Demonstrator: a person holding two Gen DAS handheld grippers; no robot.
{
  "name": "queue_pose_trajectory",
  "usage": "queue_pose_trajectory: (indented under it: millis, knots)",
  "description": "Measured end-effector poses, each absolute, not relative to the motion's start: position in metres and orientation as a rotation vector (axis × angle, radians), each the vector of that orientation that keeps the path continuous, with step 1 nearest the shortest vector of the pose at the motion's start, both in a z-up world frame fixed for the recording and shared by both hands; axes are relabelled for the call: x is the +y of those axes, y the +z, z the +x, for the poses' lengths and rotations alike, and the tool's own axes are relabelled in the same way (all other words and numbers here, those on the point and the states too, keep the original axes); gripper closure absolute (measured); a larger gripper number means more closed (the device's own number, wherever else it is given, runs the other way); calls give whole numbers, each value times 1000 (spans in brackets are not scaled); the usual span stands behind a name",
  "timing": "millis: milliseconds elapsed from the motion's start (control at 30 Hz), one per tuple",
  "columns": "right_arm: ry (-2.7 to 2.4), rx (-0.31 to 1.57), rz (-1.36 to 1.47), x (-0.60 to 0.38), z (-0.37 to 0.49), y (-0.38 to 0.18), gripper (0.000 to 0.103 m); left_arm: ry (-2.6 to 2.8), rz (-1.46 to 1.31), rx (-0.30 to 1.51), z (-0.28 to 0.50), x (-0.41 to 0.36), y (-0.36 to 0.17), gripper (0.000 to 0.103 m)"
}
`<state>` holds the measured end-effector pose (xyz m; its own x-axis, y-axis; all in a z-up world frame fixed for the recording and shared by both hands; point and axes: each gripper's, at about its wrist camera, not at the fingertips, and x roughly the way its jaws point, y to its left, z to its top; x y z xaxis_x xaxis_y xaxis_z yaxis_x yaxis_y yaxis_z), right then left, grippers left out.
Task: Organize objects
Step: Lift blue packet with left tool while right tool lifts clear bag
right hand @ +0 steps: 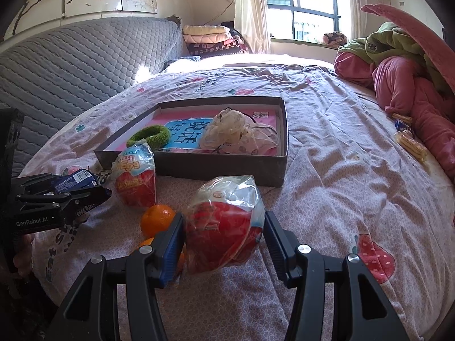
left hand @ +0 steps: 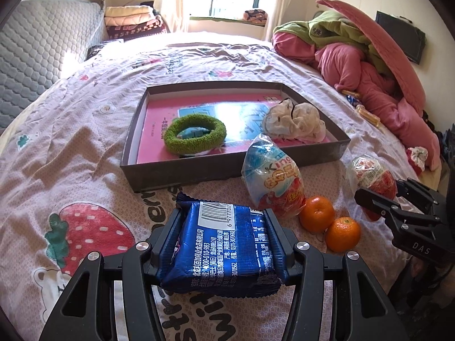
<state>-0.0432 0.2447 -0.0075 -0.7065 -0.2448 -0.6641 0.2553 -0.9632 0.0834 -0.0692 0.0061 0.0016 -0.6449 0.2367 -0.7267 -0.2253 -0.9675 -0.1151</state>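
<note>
My left gripper (left hand: 221, 217) is shut on a blue snack packet (left hand: 224, 244), held above the bedsheet in front of a shallow dark box (left hand: 227, 172). In the box lie a pink book, a green scrunchie (left hand: 194, 136) and a white cloth scrunchie (left hand: 295, 122). A blue-and-red egg toy packet (left hand: 270, 182) stands against the box, with two oranges (left hand: 317, 213) beside it. My right gripper (right hand: 223, 223) is shut on a red egg toy packet (right hand: 221, 233), near the box's front right corner (right hand: 273, 170). The left gripper (right hand: 96, 190) with the blue packet (right hand: 74, 182) shows at the left.
All of this is on a bed with a strawberry-print sheet (right hand: 341, 147). Pink and green bedding (right hand: 412, 85) is piled at the right, with wafer packets (right hand: 409, 139) beside it. A grey quilted mattress (right hand: 71, 65) leans at the left. Folded blankets (right hand: 210, 39) lie by the window.
</note>
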Motion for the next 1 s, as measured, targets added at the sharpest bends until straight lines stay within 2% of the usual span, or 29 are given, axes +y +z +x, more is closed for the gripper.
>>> queue_pose_trajectory:
  millis: [1000]
  knots:
    - [-2669, 68, 783, 229, -21, 22, 48, 2706, -1087, -8, -55, 10, 28, 46]
